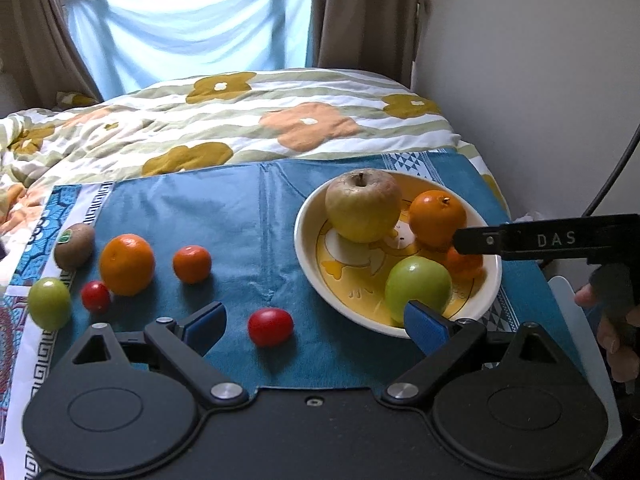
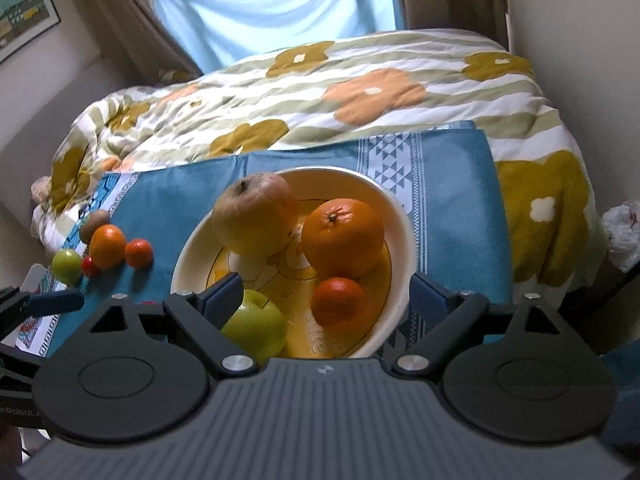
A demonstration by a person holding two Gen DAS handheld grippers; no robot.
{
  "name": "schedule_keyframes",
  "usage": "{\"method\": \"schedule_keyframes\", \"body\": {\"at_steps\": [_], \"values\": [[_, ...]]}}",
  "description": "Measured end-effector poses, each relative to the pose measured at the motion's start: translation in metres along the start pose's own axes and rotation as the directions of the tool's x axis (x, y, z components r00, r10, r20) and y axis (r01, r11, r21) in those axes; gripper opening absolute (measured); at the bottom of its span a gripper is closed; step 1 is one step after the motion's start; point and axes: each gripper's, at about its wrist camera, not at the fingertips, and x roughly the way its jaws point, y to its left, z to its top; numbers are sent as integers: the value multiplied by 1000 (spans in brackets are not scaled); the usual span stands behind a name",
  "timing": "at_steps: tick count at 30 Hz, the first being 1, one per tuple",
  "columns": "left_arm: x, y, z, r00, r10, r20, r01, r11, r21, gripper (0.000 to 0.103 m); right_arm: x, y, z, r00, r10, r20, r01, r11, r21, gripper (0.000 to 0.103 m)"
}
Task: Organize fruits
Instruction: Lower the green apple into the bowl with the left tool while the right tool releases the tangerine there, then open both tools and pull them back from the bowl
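Holding a big yellow apple [image 2: 256, 214], two oranges and a green apple, the bowl [image 2: 394, 208] sits under wide-open, empty right tongs [image 2: 326, 290]

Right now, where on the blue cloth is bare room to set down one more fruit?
Free: the blue cloth between the small tangerine and the bowl, behind the red tomato. Crowded: the left edge, around the kiwi and orange.

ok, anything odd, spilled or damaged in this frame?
Nothing spilled. The large apple in the bowl looks wrinkled and browned on top, possibly past its best. Other fruit looks intact.
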Motion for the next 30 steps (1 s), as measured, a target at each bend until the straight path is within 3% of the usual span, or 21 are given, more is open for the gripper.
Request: {"method": "schedule_keyframes", "body": {"at_steps": [18, 30], "values": [[-68, 22, -7, 993, 88, 79, -81, 992, -94, 98, -50, 33, -5, 1000, -22, 13, 23, 997, -71, 103], [-116, 95, -17, 977, 182, 113, -158, 969, -188, 99, -64, 106, 6, 999, 29, 24, -25, 987, -157, 103]]}}
